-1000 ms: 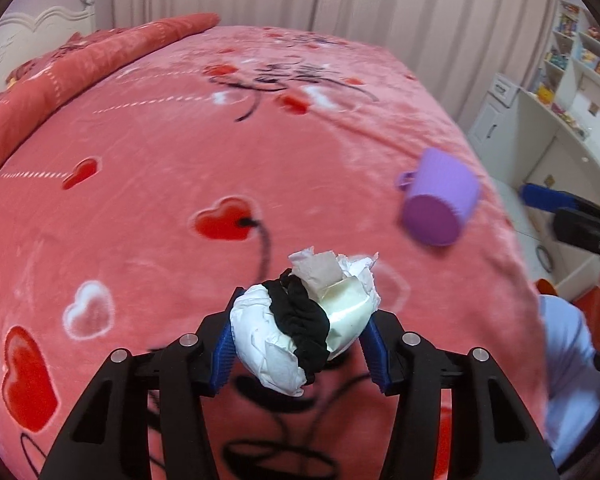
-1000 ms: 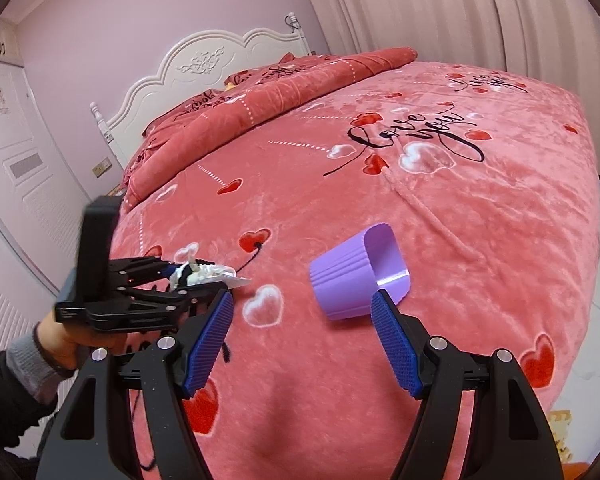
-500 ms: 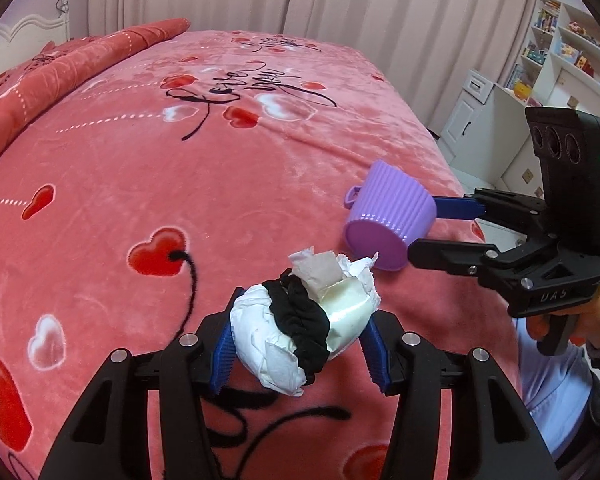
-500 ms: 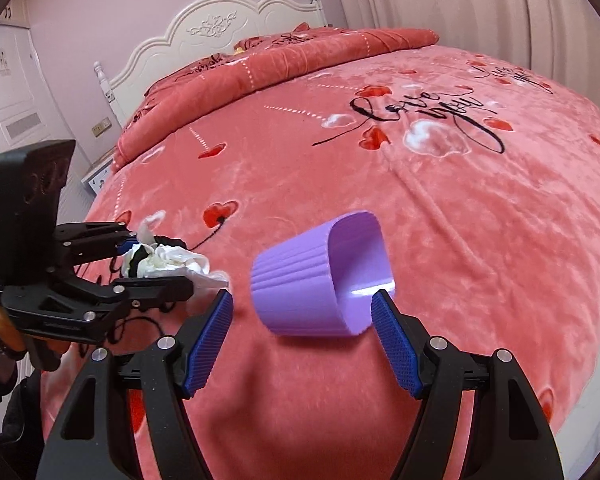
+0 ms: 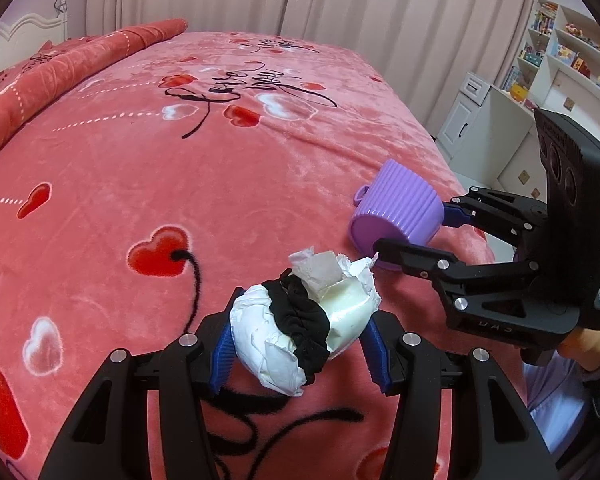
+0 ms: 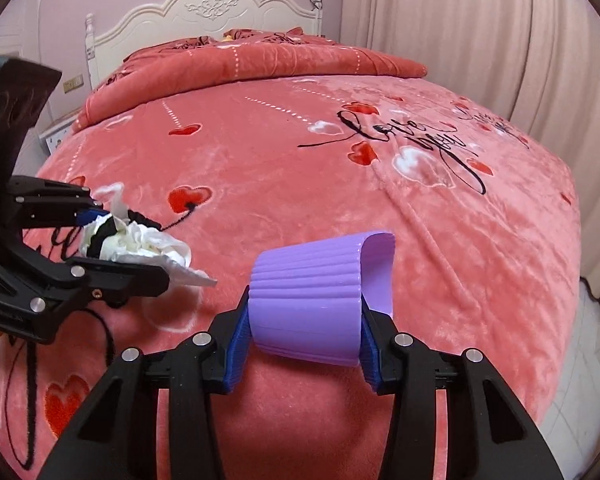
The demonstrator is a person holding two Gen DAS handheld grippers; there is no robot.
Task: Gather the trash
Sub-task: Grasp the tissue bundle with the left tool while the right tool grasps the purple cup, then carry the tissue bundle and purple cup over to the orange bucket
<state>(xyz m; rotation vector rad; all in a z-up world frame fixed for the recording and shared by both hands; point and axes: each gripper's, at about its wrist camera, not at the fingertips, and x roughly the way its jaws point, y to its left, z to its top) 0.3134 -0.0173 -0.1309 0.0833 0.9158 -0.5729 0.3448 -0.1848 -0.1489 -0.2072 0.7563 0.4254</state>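
With my left gripper [image 5: 300, 346] clamped on the trash wad [image 5: 300, 320] just beside the purple cup [image 6: 316, 304] squeezed in my right gripper [image 6: 304, 344] above the bed [image 6: 300, 168], I should tip the cup's mouth upward, then release inside.

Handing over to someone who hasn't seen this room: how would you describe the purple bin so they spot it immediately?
Start at the big pink bed with red hearts. Near its foot-end edge, the right gripper holds a small ribbed purple bin on its side, squeezed slightly. It is the only purple thing there; the trash wad in the left gripper beside it is white paper and black cloth.
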